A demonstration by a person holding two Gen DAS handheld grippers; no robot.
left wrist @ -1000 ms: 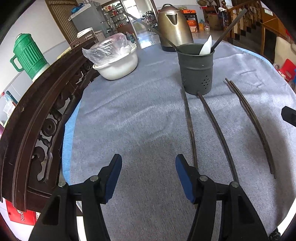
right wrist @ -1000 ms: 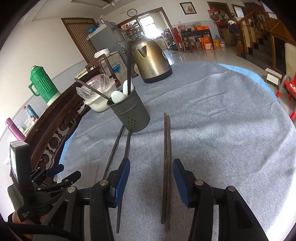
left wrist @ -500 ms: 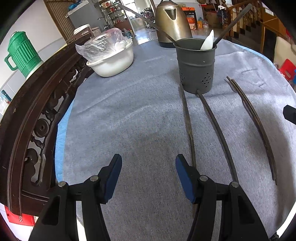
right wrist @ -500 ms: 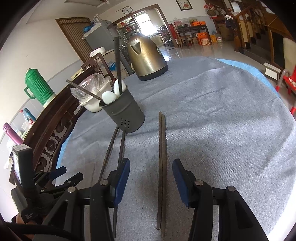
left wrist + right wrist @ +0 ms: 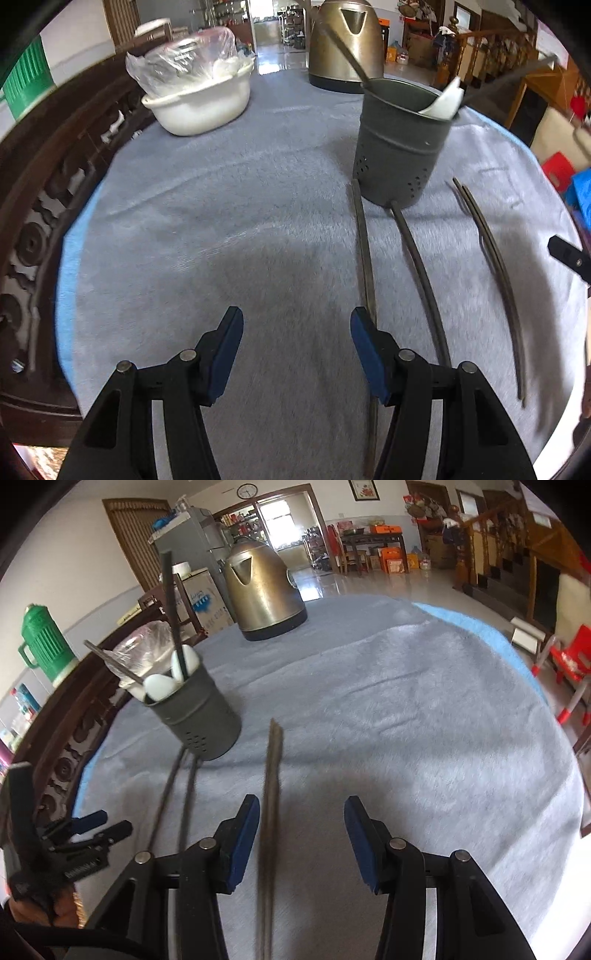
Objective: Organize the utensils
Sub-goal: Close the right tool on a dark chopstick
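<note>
A white bowl (image 5: 199, 107) sits far left on the grey cloth (image 5: 221, 221). The left gripper (image 5: 297, 354) hangs released beside two chopsticks (image 5: 364, 251) lying below the holder (image 5: 399, 147). The right gripper (image 5: 301, 845) gapes, empty, around a chopstick pair (image 5: 271, 775).

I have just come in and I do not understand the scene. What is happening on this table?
A person holds a gripper in each hand and is tidying chopsticks into the grey holder. Both grippers are open and hold nothing. The left gripper hangs beside two loose chopsticks. The right gripper has a pair of chopsticks lying between its jaws, not yet gripped. White spoons are already in the holder.
</note>
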